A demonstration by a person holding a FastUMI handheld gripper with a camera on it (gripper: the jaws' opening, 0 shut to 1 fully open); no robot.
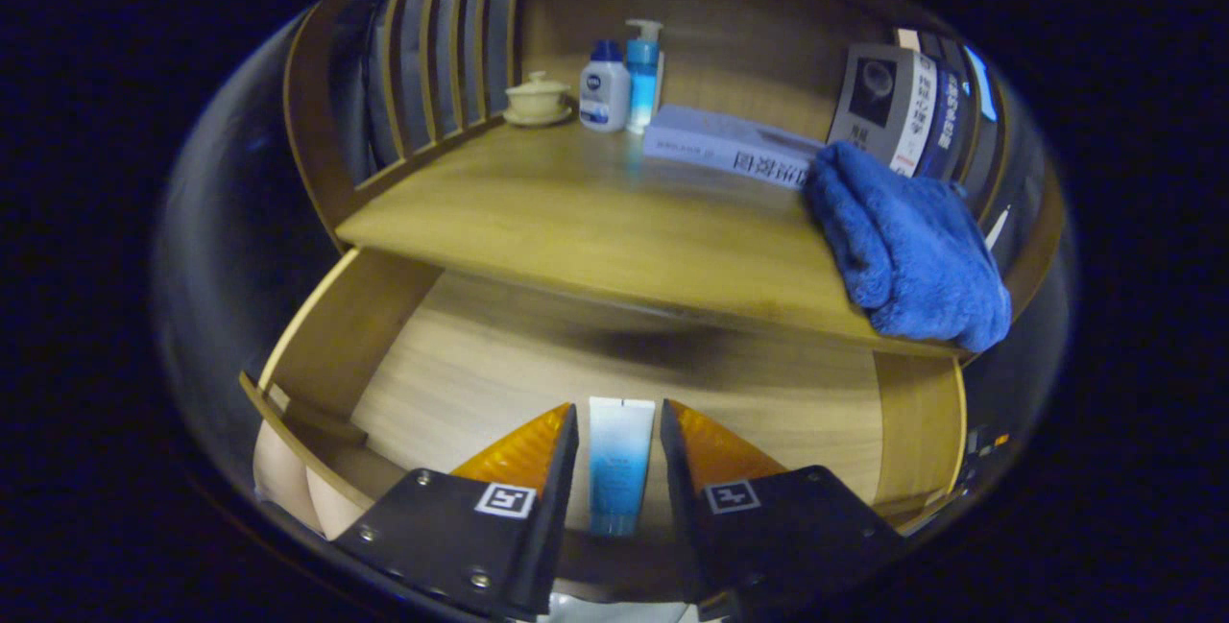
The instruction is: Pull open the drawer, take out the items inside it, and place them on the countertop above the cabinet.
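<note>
Cabinet: one big wooden cabinet (317, 162) with a flat countertop (576, 220) and thin upright slats on its left side; the wood looks smooth and yellow-brown.
Drawer: one wooden drawer (331, 345), pulled open under the countertop; its floor is pale wood with faint lines, and its front edge is partly hidden behind the gripper.
Towel: one fluffy blue towel (907, 249), bunched up at the right end of the countertop and hanging a little over the front edge.
Books: one flat book (720, 148) lies at the back, its right end tucked behind the towel; more books (898, 105) stand upright behind the towel, and I cannot count them well.
Bottles: two at the back, touching or nearly so; a short white bottle (605, 90) with a blue cap and a taller blue pump bottle (643, 76).
Cup: one small pale lidded cup (536, 97) on a saucer, just left of the bottles.
Tube: one soft tube (619, 460), white at the far end and blue at the near end, lying flat on the drawer floor between the fingers.
Gripper: one gripper (619, 426), its fingers set narrow on each side of the tube, with a small gap showing on both sides, so they are not squeezing it.
</note>
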